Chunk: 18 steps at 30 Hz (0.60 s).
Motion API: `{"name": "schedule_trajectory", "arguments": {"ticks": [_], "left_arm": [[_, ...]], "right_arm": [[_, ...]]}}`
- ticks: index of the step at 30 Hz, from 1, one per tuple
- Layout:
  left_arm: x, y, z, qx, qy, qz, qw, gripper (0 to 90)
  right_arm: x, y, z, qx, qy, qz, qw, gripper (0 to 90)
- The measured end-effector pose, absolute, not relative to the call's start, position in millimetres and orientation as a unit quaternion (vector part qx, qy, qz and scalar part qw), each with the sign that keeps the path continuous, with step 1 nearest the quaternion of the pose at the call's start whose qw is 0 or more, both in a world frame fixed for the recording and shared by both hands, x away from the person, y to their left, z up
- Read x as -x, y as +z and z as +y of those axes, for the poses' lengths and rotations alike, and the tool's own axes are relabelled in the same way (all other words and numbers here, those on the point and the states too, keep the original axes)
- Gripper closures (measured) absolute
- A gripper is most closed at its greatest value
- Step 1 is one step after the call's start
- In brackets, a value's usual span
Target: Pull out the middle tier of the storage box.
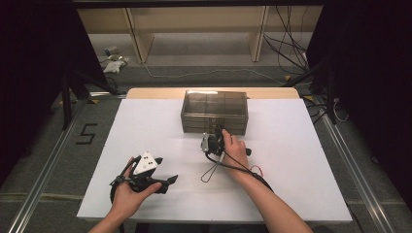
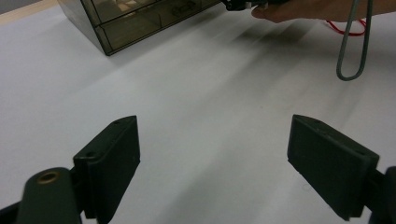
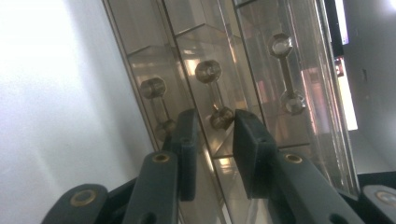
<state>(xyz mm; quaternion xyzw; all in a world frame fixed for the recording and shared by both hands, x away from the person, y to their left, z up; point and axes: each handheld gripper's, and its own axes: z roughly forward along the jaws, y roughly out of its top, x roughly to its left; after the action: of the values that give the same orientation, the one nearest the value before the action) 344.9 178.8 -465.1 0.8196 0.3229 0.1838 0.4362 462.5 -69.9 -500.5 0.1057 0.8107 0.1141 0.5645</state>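
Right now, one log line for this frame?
left gripper: open, idle over white table | right gripper: fingers either side of middle drawer handle, contact unclear | drawer box: drawers look closed

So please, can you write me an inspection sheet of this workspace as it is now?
Surface: white table, bare apart from the job's things.
Job's things: clear brown drawer box at the far middle; three drawers, each with a bar handle; middle handle sits between the right tongs' jaws.
Clutter: nothing seen on the table.
Grippers: left tongs open wide, held low over the near left; right tongs at the box front, jaws narrowed around the handle, contact unclear.
Cables: grey loop and red wire trail by the right hand.
Surroundings: wooden shelf, floor cables, dark curtains.
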Motion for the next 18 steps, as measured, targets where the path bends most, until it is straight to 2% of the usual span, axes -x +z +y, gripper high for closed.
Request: {"name": "schedule_trajectory", "arguments": {"ticks": [18], "left_arm": [[-344.6, -465.5, 178.4, -0.820, 0.183, 0.323, 0.436, 17.2]], "right_arm": [[-461.9, -501.2, -66.8, -0.098, 0.093, 0.804, 0.579, 78.1]]}}
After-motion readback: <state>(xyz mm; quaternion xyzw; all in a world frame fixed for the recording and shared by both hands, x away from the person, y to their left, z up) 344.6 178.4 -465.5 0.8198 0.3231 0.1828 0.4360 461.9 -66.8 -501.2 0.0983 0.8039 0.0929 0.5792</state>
